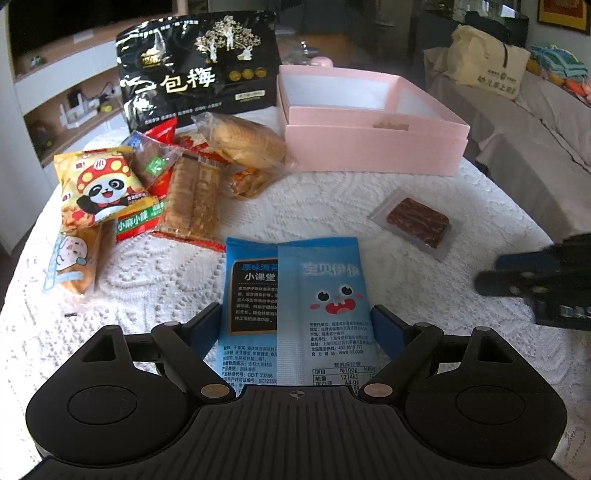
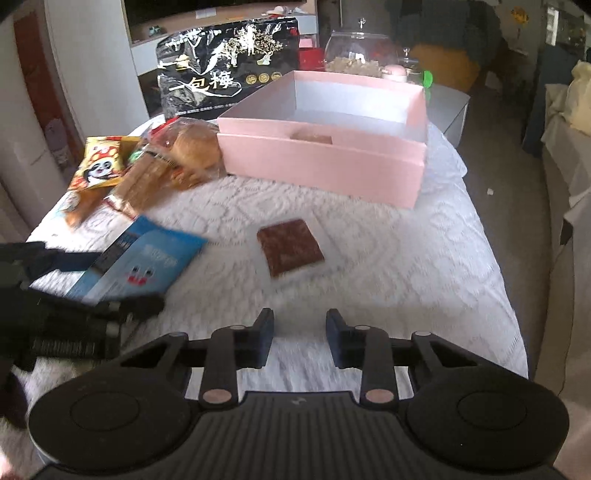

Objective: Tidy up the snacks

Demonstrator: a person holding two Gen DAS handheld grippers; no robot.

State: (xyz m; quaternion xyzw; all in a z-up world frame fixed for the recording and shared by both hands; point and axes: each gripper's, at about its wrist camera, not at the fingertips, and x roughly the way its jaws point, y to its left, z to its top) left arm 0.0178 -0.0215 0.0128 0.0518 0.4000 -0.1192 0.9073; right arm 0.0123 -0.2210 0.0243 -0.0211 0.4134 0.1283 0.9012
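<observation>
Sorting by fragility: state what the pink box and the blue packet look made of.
Pink box: likely matte paperboard, with crisp folded edges and a plain white inside. Blue packet: probably thin glossy plastic film, with a flat back seam and printed text.

This is a home living room. Ahead of the fingers stands a table under a white lace tablecloth point(image 1: 332, 206). Beyond the fingertips and to their left, built-in shelves point(image 1: 74, 110) carry small household items below a dark television screen point(image 1: 74, 29). To the right of the fingers a covered sofa point(image 1: 524, 122) holds a cream tote bag point(image 1: 487, 62). Past the table stands a glass jar point(image 2: 360, 48).
</observation>
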